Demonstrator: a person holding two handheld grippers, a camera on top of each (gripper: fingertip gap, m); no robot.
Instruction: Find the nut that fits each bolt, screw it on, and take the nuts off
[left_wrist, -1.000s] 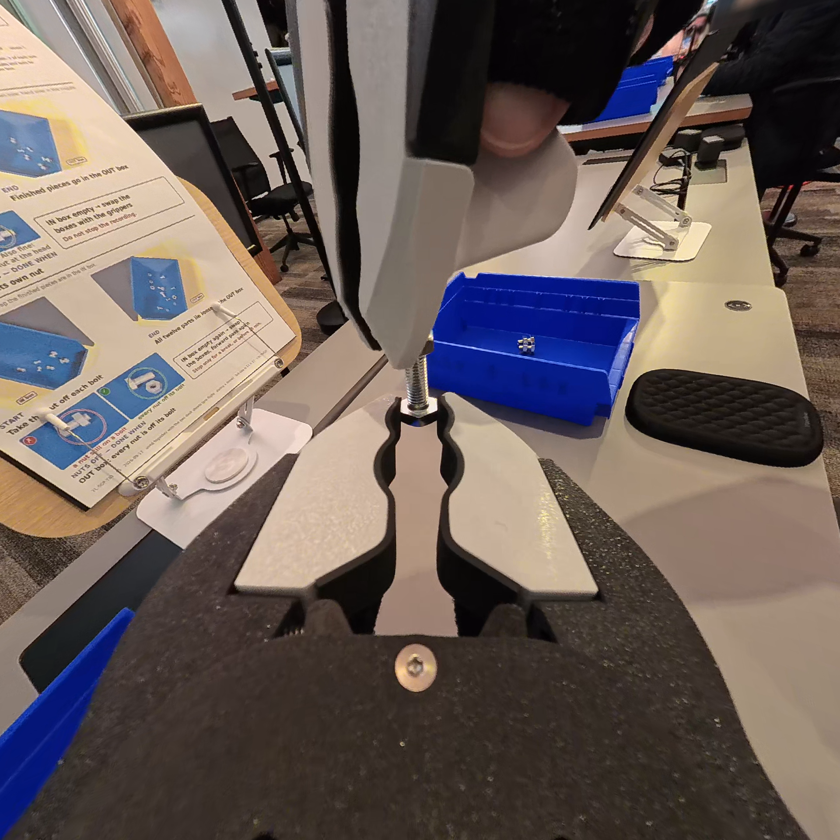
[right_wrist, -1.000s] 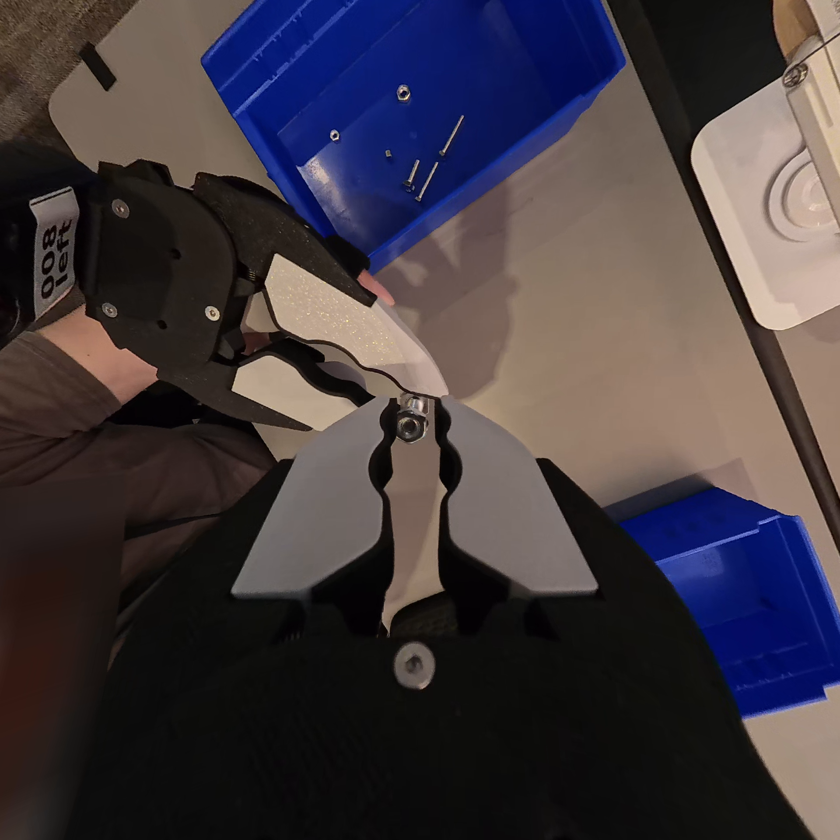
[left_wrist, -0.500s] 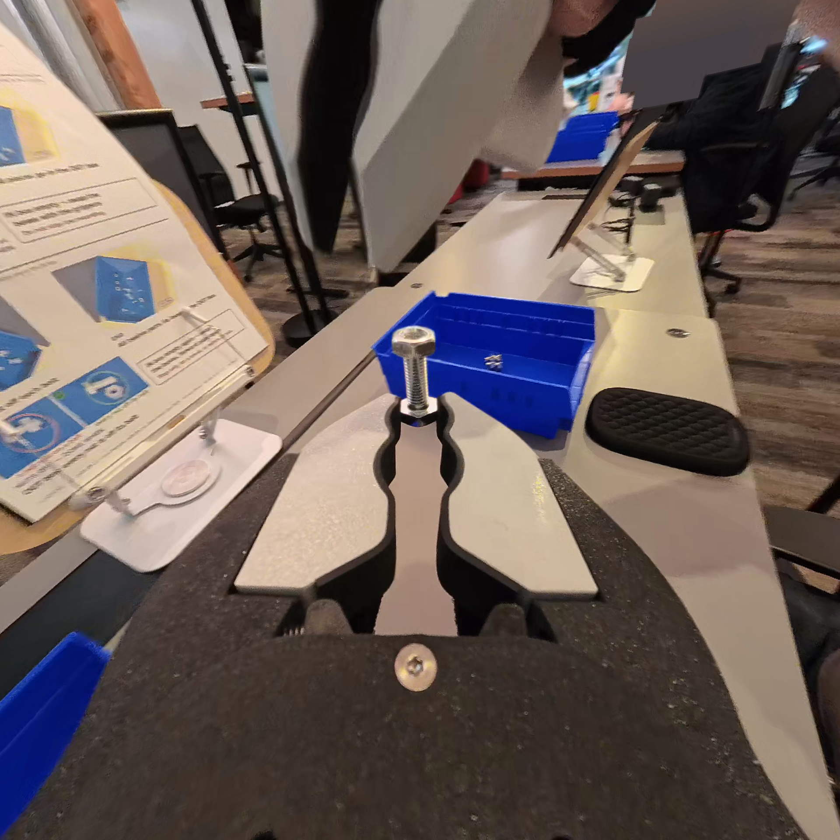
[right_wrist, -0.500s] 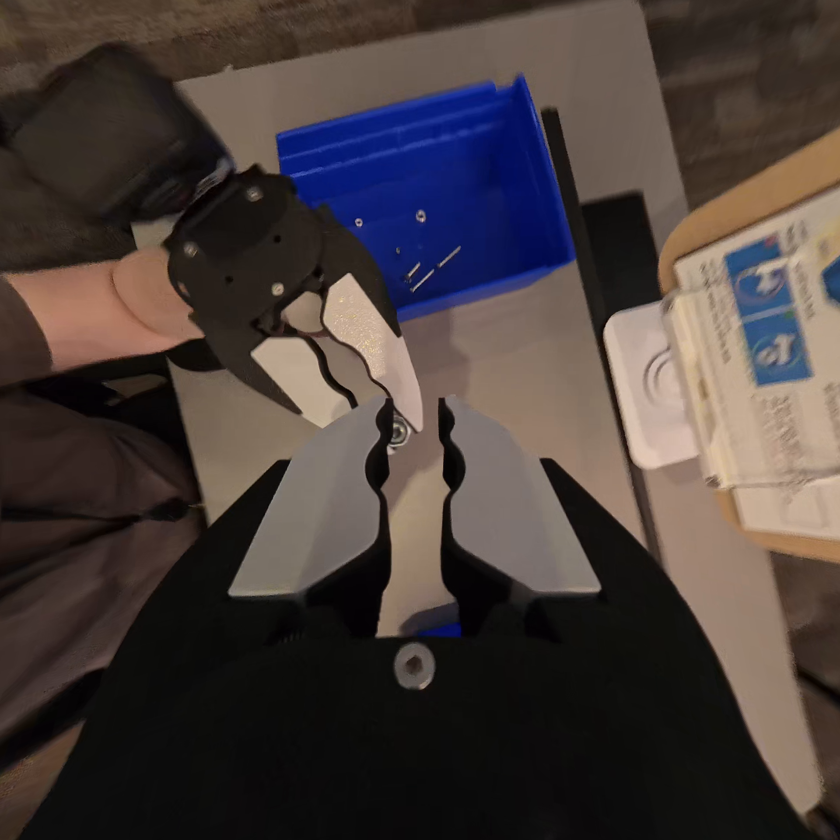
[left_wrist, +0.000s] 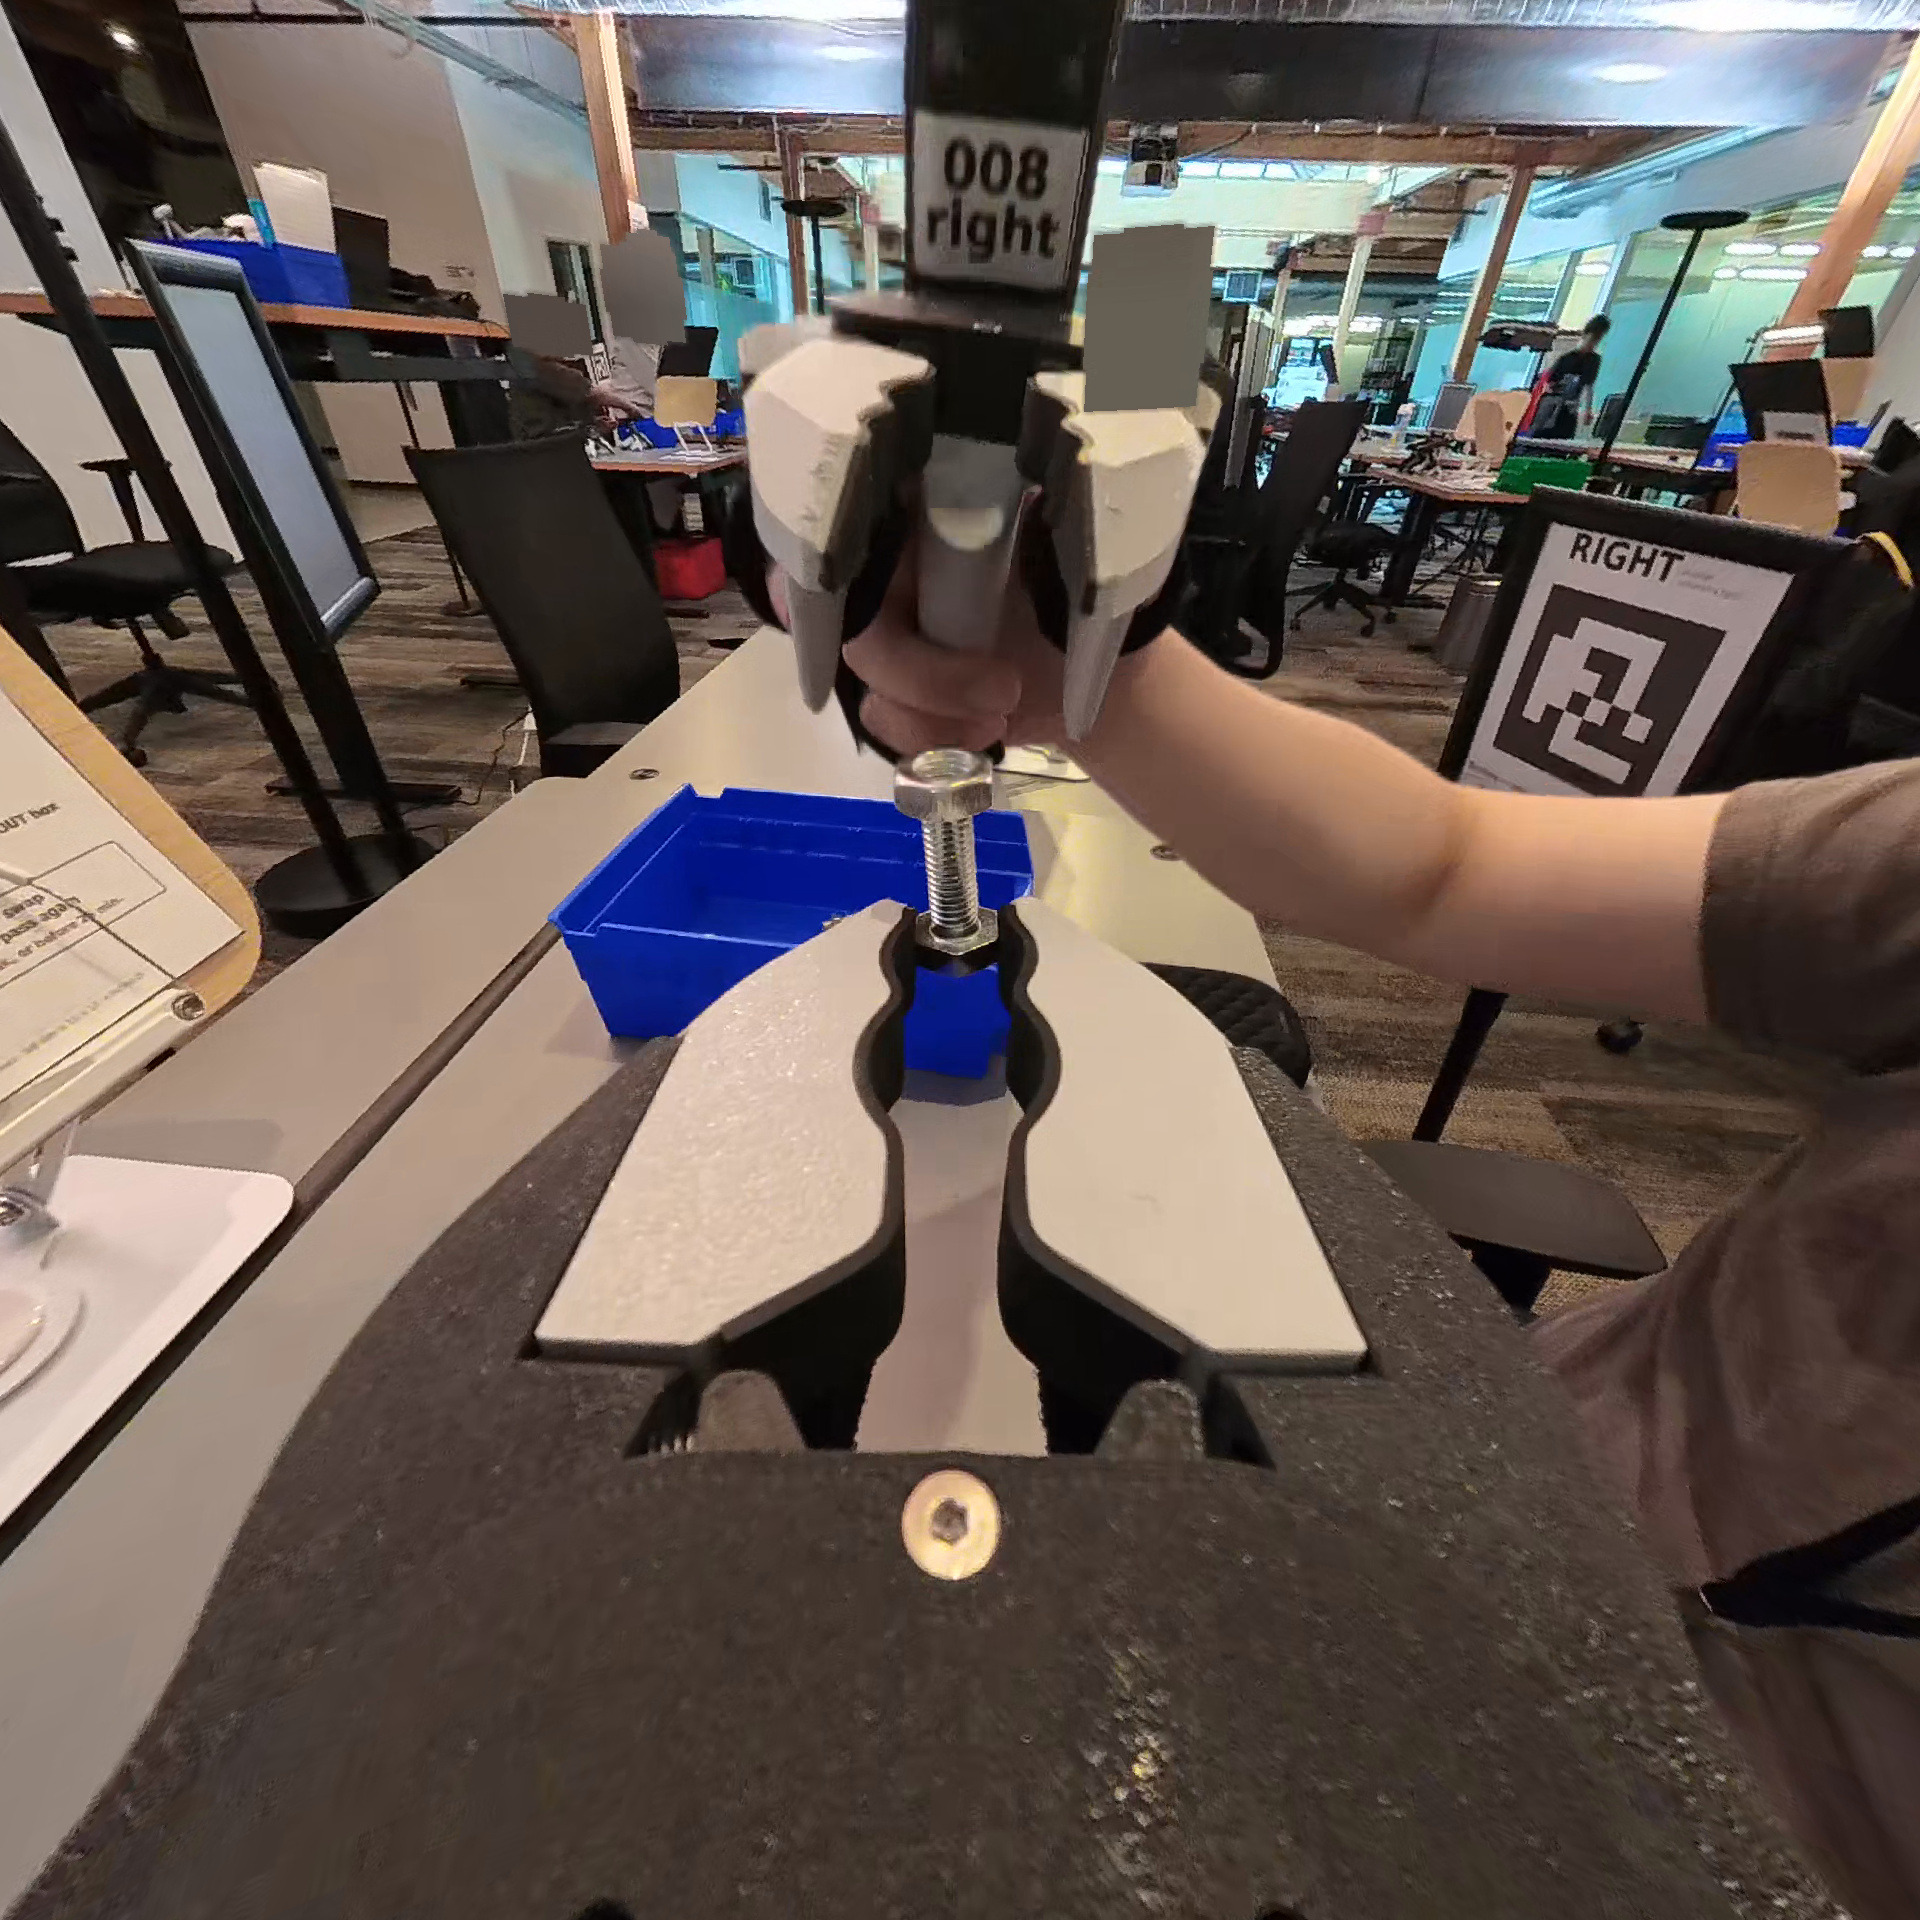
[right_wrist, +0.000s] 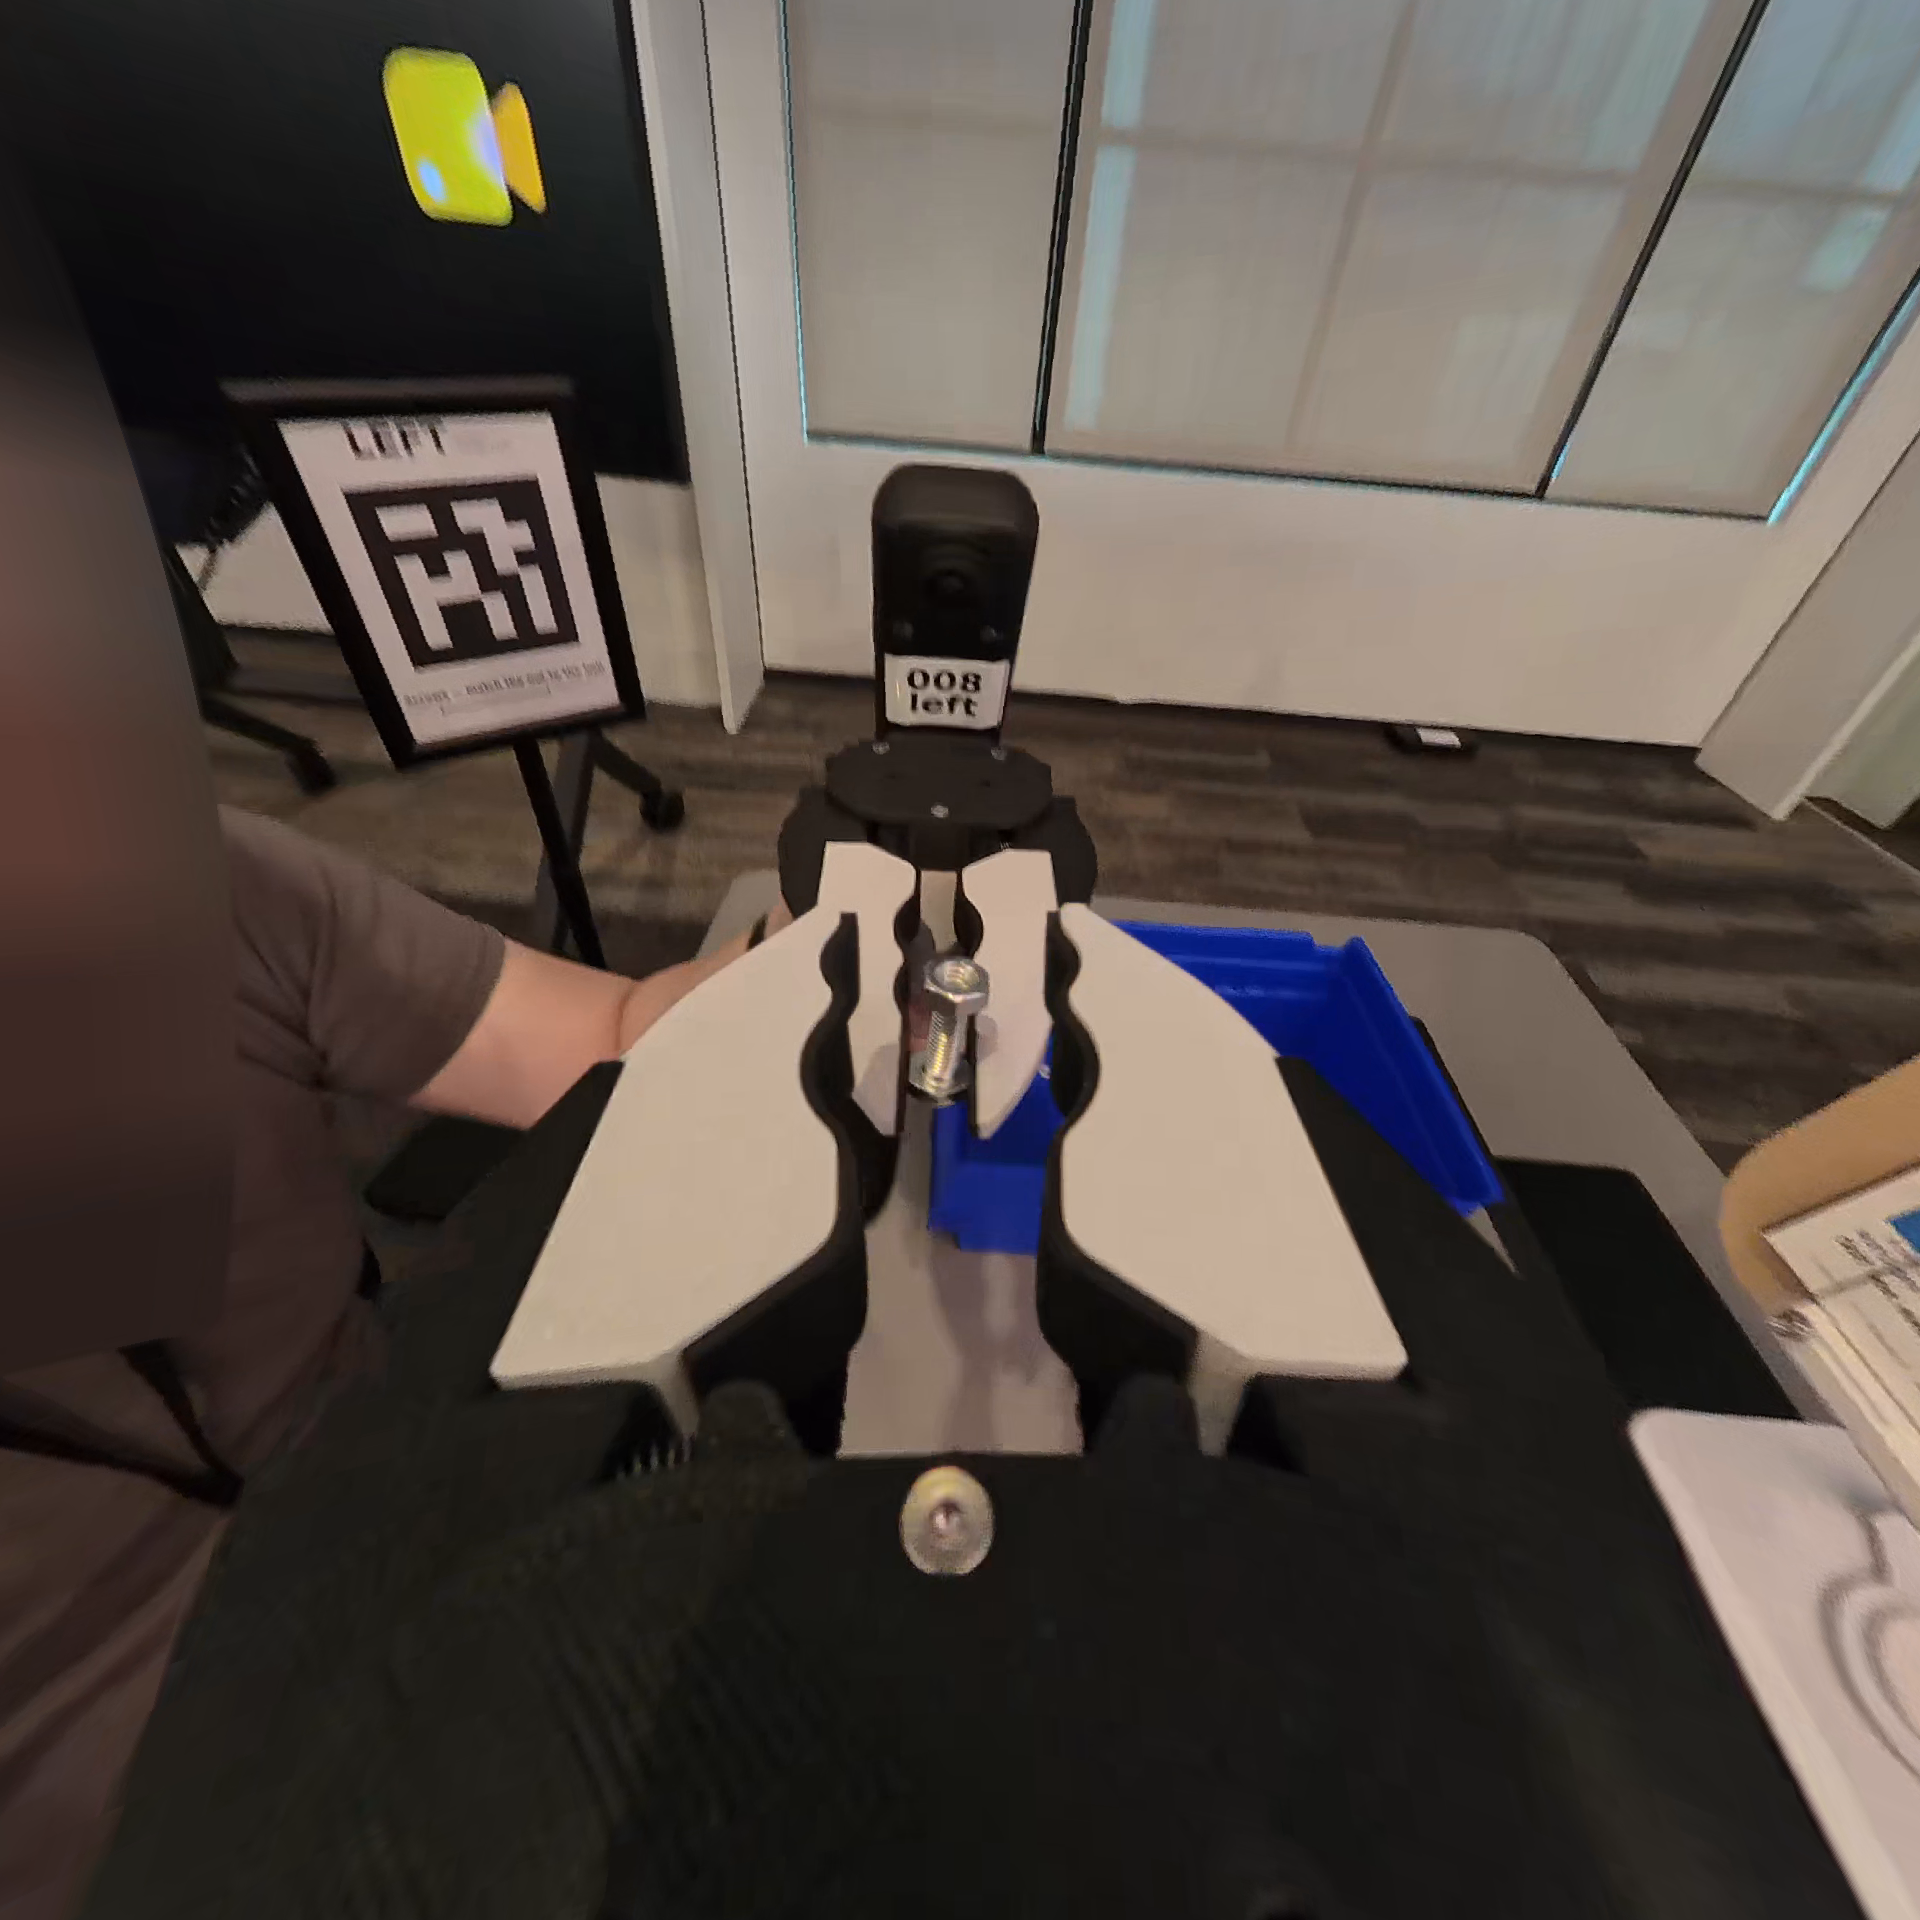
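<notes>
My left gripper (left_wrist: 954, 928) is shut on a steel nut (left_wrist: 956, 943). A hex-head bolt (left_wrist: 949, 857) stands upright in that nut, head on top. My right gripper (left_wrist: 949, 675) hangs open above and beyond the bolt head, fingers pointing down, touching nothing. In the right wrist view my right gripper (right_wrist: 956, 925) is open and empty. The left gripper (right_wrist: 943, 1101) faces it there, holding the nut (right_wrist: 940, 1081) with the bolt (right_wrist: 951, 1023) between my right fingers. A blue bin (left_wrist: 717, 935) sits on the table behind the bolt.
An instruction board (left_wrist: 94, 935) on a white base (left_wrist: 135, 1247) stands at the left. A black wrist pad (left_wrist: 1247, 1023) lies right of the bin. Marker signs on stands (left_wrist: 1621, 665) (right_wrist: 457, 582) flank the table. A blue bin (right_wrist: 1382, 1039) sits under the grippers.
My right gripper has let go of the bolt head, opened and drawn back to face the left gripper. The left gripper kept the nut and bolt and tipped level.
</notes>
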